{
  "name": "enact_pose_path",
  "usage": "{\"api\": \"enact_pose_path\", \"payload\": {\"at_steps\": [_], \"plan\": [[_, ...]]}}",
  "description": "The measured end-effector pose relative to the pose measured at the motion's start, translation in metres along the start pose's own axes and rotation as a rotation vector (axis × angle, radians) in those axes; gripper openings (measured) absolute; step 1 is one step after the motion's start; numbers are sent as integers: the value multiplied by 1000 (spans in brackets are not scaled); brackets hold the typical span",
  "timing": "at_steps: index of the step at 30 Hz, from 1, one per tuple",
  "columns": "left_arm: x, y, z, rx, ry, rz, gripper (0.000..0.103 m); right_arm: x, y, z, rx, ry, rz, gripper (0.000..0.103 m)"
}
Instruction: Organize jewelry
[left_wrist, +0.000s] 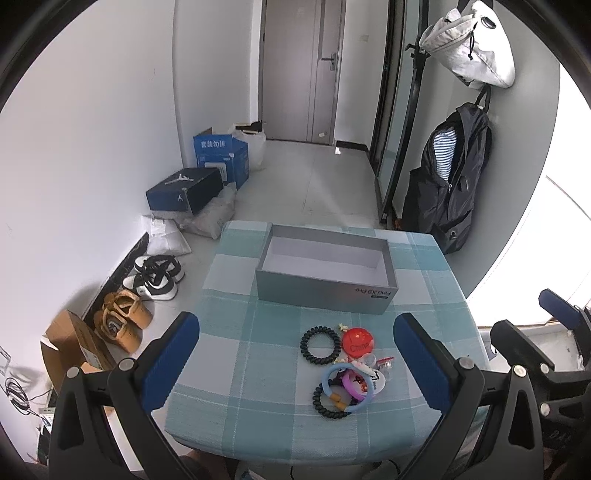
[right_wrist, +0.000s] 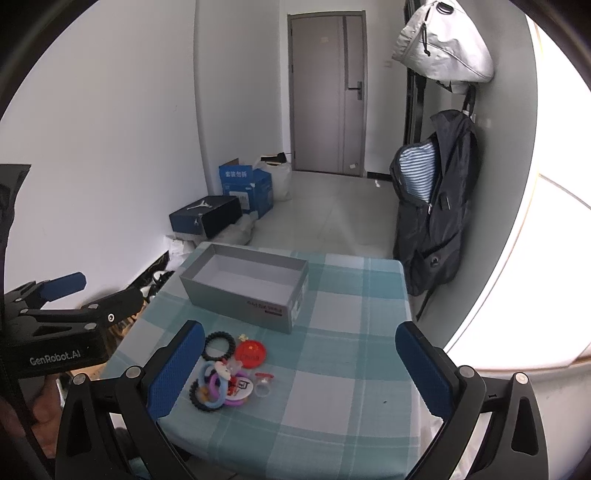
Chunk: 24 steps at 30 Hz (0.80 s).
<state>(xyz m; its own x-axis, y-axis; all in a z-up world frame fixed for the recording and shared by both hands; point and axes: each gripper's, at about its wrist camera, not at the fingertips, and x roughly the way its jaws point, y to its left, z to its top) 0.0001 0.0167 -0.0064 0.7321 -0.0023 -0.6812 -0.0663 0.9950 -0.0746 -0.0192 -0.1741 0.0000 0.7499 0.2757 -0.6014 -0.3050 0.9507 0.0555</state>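
A pile of jewelry lies on the checked tablecloth (left_wrist: 266, 373): a black coil ring (left_wrist: 320, 345), a red badge (left_wrist: 358, 342), a blue ring (left_wrist: 347, 387), a purple ring (left_wrist: 352, 384) and a second black coil (left_wrist: 328, 404). An open, empty grey box (left_wrist: 325, 275) stands behind them. My left gripper (left_wrist: 295, 358) is open above the table's near edge, the pile between its fingers. My right gripper (right_wrist: 299, 365) is open, with the pile (right_wrist: 229, 384) by its left finger and the box (right_wrist: 245, 284) beyond.
Shoes (left_wrist: 155, 277) and cardboard boxes (left_wrist: 74, 347) lie on the floor left of the table. A dark shoebox (left_wrist: 184, 190) and a blue carton (left_wrist: 221, 155) stand by the wall. A black backpack (left_wrist: 450, 181) hangs at the right.
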Motion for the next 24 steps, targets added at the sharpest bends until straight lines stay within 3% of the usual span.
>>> {"api": "enact_pose_path", "payload": {"at_steps": [24], "plan": [[5, -2, -2, 3, 24, -21, 102, 3, 0, -1, 3, 1, 25, 103]]}}
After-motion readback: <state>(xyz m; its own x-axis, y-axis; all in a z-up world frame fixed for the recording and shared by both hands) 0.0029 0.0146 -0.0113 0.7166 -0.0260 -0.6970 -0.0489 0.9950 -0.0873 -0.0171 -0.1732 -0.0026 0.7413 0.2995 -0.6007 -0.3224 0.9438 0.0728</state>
